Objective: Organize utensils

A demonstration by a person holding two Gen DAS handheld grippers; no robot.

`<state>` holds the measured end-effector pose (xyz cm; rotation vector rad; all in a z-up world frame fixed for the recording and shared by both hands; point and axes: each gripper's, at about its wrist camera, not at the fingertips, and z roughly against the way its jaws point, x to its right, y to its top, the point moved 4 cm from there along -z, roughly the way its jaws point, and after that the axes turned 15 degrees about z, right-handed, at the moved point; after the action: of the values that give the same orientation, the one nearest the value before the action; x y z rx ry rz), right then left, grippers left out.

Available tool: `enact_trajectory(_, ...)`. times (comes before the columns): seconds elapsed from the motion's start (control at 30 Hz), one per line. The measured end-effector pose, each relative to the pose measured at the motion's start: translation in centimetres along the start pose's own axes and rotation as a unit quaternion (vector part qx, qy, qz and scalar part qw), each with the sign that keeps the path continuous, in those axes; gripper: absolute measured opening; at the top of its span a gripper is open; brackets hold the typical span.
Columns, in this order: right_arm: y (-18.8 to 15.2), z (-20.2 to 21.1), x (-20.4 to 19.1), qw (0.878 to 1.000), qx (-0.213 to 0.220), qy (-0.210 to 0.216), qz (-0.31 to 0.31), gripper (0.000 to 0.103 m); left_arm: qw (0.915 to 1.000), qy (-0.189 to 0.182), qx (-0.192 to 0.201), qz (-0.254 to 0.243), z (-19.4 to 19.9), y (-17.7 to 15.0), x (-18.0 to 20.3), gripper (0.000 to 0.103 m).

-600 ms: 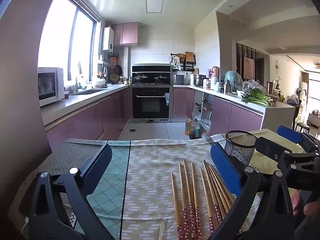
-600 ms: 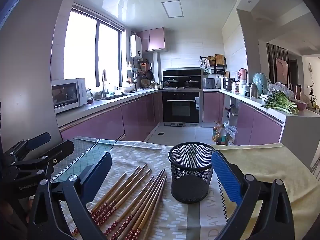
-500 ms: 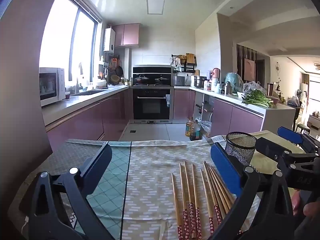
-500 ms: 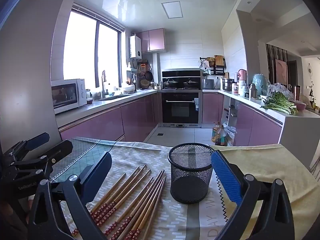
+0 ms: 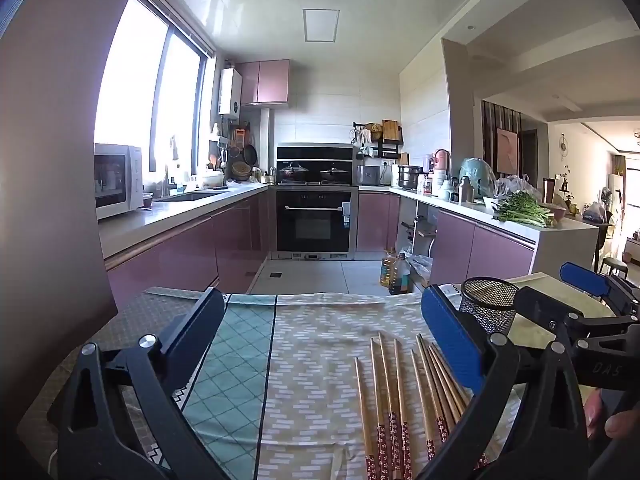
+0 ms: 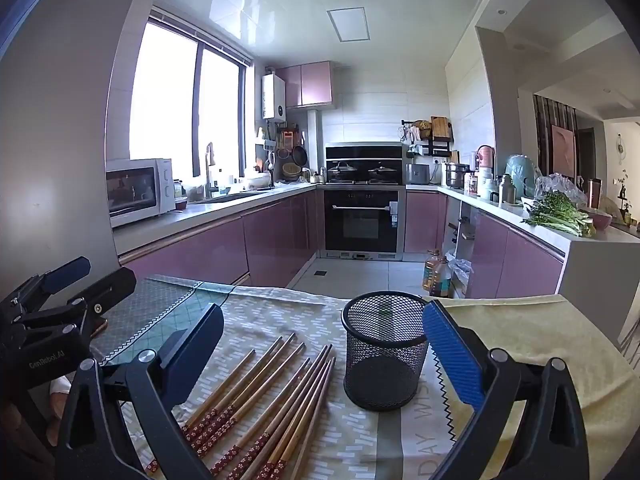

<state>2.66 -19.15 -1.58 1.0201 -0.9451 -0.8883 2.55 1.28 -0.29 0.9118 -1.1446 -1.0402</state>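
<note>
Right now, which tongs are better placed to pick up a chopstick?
Probably right: the chopsticks lie between the right tongs, beside the holder. The left tongs frame mostly bare cloth.

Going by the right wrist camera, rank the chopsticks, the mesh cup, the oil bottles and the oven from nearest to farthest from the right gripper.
From the right gripper:
1. chopsticks, on the cloth, lower left.
2. mesh cup, just right of them, almost as near.
3. oil bottles, on the floor past the table.
4. oven, far wall.
</note>
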Motion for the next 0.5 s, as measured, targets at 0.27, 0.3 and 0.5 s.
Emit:
enact_trajectory(0.27,0.13,-0.11,-0.29,1.000,-0.001,-0.001,0.000,0.096,1.0000,0.002,0.009,-0.003,0.18,-0.10,-0.22,0.097)
enact_trajectory(0.3,0.14,-0.09,-0.29,1.000,0.000,-0.001,0.000,0.096,0.9999,0.002,0.010,-0.002,0.21,-0.11,-0.28,0.097)
enact_trajectory(0.5,0.07,-0.23,-0.35,1.000,0.001,-0.002,0.000,0.096,0.9999,0.005,0.015,-0.003,0.35,-0.16,-0.26,0.097)
